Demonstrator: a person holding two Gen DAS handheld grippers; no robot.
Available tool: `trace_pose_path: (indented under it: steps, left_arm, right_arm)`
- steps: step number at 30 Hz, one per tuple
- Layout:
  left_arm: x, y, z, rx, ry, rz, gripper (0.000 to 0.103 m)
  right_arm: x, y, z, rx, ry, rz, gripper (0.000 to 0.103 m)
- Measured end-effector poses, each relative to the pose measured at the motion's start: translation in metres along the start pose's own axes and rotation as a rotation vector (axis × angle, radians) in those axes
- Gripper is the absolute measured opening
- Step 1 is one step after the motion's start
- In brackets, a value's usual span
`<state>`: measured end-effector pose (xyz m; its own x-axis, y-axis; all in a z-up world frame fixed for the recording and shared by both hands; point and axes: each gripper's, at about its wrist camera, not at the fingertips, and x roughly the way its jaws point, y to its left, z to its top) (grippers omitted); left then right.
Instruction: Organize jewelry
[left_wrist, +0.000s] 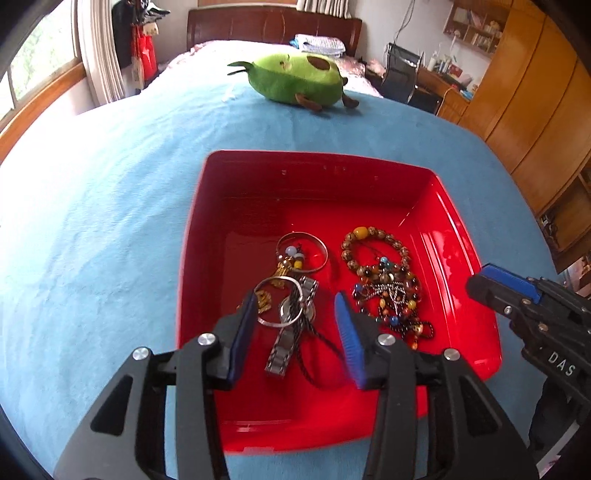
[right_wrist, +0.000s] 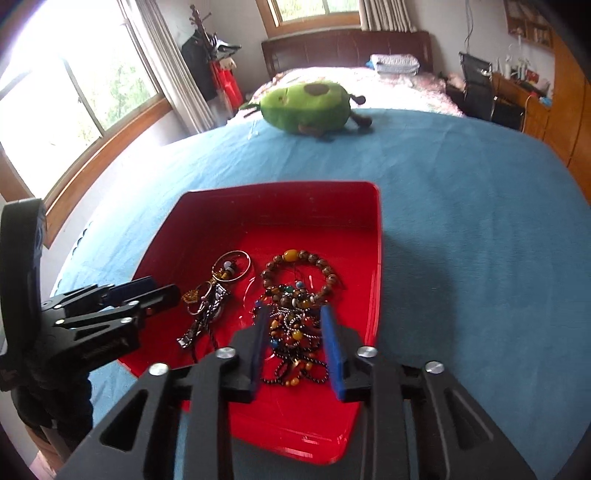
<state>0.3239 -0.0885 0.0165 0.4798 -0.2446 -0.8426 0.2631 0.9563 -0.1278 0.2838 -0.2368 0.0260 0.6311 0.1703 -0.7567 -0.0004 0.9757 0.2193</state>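
Red tray (left_wrist: 454, 236) holds tangled beaded bracelets (right_wrist: 295, 325), silver bangles (left_wrist: 303, 251); both claws (left_wrist: 299, 325) (right_wrist: 295, 343) spread.

Green avocado plush (left_wrist: 295, 79) on blue blanket (left_wrist: 110, 184), wood wardrobe (left_wrist: 532, 96)

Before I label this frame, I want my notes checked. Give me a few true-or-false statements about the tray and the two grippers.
1. The red tray rests on a blue blanket. True.
2. The left gripper is shut on the wristwatch. False: its fingers stand open around it.
3. The beaded bracelets lie on the blanket. False: they lie in the tray.
4. The right gripper is open over the beads. True.
5. An avocado plush toy lies beyond the tray. True.
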Motion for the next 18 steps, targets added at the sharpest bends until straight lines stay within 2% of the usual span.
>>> trace_pose_path:
  steps: [1, 5, 6, 10, 12, 14, 18]
  left_arm:
    - [-0.006, 0.001, -0.003, 0.001, -0.013, 0.008, 0.049]
    - [-0.029, 0.008, -0.017, -0.011, -0.058, 0.030, 0.071]
    - [-0.036, 0.010, -0.021, -0.017, -0.068, 0.036, 0.074]
    - [-0.055, 0.016, -0.033, -0.030, -0.099, 0.056, 0.082]
    - [-0.064, 0.019, -0.038, -0.032, -0.119, 0.074, 0.089]
    - [-0.073, 0.022, -0.044, -0.034, -0.143, 0.091, 0.091]
    - [-0.084, 0.027, -0.051, -0.042, -0.164, 0.079, 0.096]
  right_arm:
    - [-0.004, 0.001, -0.002, -0.002, -0.008, -0.003, 0.040]
    - [-0.025, 0.005, -0.012, -0.003, -0.043, -0.002, 0.055]
    - [-0.029, 0.006, -0.015, -0.005, -0.046, -0.009, 0.058]
    - [-0.042, 0.013, -0.024, -0.012, -0.054, -0.045, 0.084]
    - [-0.047, 0.018, -0.028, -0.018, -0.066, -0.078, 0.090]
    - [-0.053, 0.020, -0.032, -0.018, -0.076, -0.106, 0.099]
    - [-0.057, 0.022, -0.037, -0.012, -0.074, -0.112, 0.099]
